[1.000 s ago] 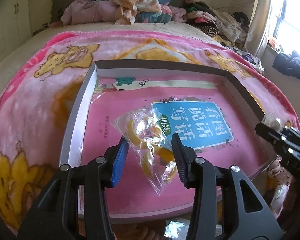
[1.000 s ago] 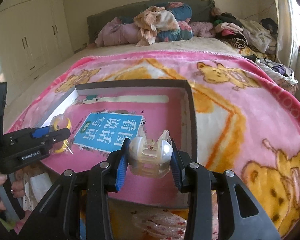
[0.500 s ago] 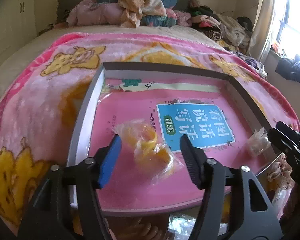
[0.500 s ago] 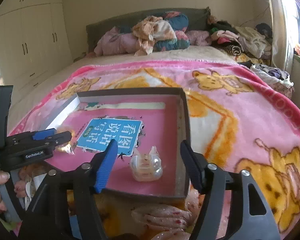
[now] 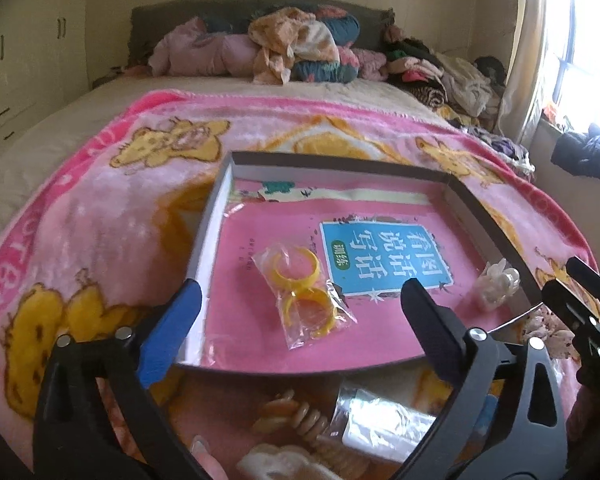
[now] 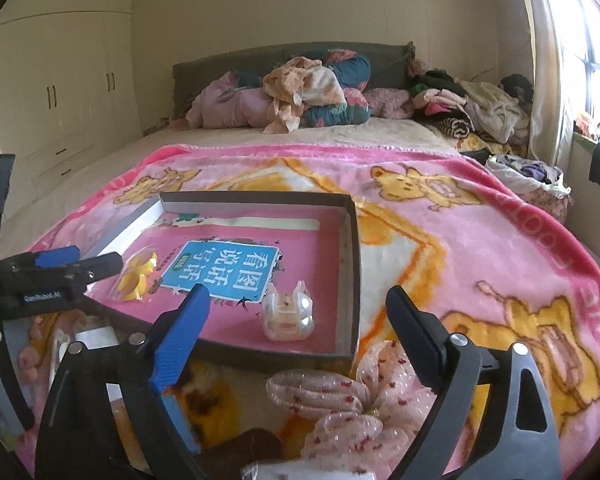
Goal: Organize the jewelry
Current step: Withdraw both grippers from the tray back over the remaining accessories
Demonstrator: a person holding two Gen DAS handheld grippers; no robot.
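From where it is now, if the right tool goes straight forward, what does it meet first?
Probably the near wall of the box, which lies directly ahead of the open right tool. If the tool passes above that wall, the pearly hair clip just inside comes next. Depth is hard to judge here.

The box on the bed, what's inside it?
The box holds a pink book, a bag of yellow rings and a pearly clip, both lying on the book. What lies beneath the book is hidden.
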